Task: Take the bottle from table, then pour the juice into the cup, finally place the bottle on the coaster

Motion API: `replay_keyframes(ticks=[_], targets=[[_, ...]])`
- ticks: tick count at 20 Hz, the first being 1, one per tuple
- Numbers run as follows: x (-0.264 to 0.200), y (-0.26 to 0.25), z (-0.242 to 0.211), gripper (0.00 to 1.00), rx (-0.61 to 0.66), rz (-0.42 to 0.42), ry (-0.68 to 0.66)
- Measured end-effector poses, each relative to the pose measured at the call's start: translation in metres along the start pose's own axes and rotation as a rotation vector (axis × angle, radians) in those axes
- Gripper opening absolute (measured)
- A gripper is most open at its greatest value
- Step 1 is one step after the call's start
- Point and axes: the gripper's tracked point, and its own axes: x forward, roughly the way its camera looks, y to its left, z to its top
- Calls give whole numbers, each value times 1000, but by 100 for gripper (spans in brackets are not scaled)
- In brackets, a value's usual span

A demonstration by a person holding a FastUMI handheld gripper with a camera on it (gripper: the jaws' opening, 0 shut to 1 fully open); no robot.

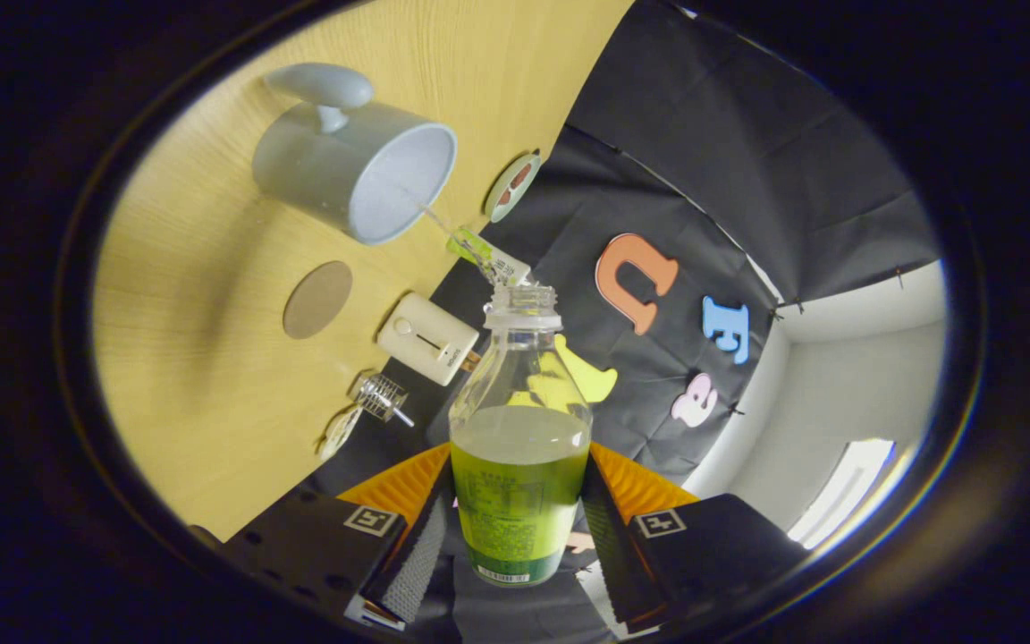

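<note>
Gripper (519, 528) pinched on bottle (519, 447), tilted, mouth beside cup (356, 167), thin stream seemingly reaching the rim; risked spilling on table (202, 385) through drift, coaster (317, 299) nearby.

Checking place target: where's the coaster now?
In the gripper view, the coaster lies flat on the table, between the cup and the small white box.

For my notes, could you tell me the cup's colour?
Grey cup, clearest in the gripper view.

Wood table (211, 429) w/ white box (426, 338), wire whisk (378, 397), small round disc (512, 186) by booth wall.
</note>
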Motion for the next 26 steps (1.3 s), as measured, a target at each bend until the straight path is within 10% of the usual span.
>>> replay_keyframes(ticks=[26], targets=[[-3, -68, -11, 81, -177, -166, 4]])
